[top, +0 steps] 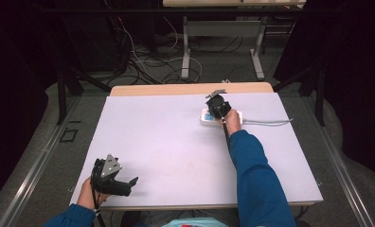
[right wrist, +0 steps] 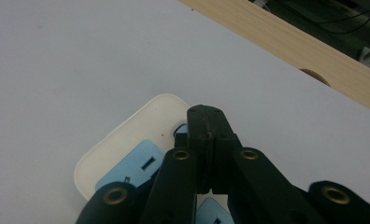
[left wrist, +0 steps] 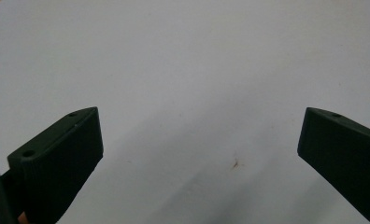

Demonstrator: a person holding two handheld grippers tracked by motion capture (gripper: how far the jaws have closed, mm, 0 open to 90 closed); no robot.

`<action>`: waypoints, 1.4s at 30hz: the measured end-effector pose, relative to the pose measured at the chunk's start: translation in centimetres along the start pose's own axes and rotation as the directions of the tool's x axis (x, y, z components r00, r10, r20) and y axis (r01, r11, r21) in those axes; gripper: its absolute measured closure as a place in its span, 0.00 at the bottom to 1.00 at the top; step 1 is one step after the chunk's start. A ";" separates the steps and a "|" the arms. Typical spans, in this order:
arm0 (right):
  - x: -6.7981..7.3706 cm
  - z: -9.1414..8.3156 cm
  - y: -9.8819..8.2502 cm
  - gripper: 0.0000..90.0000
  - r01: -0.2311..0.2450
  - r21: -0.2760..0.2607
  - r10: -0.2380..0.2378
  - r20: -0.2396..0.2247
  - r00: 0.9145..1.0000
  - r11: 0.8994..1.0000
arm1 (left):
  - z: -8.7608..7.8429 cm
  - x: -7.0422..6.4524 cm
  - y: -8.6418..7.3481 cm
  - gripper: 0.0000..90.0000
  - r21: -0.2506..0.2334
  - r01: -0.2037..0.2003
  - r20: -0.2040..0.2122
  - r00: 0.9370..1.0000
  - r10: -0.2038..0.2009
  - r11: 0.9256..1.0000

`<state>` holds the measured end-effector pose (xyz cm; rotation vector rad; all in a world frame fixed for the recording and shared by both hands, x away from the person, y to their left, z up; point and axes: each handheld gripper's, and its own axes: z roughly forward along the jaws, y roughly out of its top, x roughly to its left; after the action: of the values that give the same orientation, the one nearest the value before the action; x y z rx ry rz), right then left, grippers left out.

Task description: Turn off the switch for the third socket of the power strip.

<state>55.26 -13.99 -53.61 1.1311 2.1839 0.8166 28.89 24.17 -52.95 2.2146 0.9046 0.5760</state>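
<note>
High view: reaching the right gripper (top: 218,105) to the power strip (top: 206,116) at the desk's (top: 176,142) far side. Left gripper view: idling released above bare desk. Right gripper view: pressing clenched jaws down, probably toggling its switch.

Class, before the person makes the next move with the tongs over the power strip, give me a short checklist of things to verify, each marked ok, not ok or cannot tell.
1. Right tongs closed: ok, the jaws are pressed together with nothing between them.
2. Right tongs over the power strip: ok, the tips sit above its switch end.
3. Tips touching the switch: cannot tell, the jaws hide the contact spot.
4. Left tongs out of the way: ok, open and parked near the front left of the table.
5. Strip's cable lying free: ok, it runs off to the right across the table.
6. Switch on or off: cannot tell.
</note>
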 end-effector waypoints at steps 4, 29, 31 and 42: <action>0.0 0.0 0.0 1.00 -0.018 -0.001 0.018 -0.010 1.000 1.000 | 0.0 0.0 0.0 0.00 -0.003 0.003 -0.001 1.000 -0.003 1.000; -0.6 0.0 -0.3 1.00 -0.065 -0.018 0.064 -0.048 0.997 0.998 | 0.0 0.0 0.0 0.00 0.002 0.002 0.001 1.000 -0.002 1.000; -0.6 0.0 -0.3 1.00 -0.065 -0.020 0.064 -0.051 0.997 0.998 | 0.0 0.0 0.0 0.00 0.003 0.002 0.000 1.000 -0.002 1.000; -0.6 -0.1 -0.1 1.00 -0.043 -0.007 0.043 -0.049 0.998 0.999 | -0.1 0.0 0.0 0.00 0.005 0.002 -0.002 1.000 -0.002 1.000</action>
<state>55.42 -14.59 -53.53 1.1693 2.2006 0.8801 28.82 24.16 -52.92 2.2175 0.9099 0.5764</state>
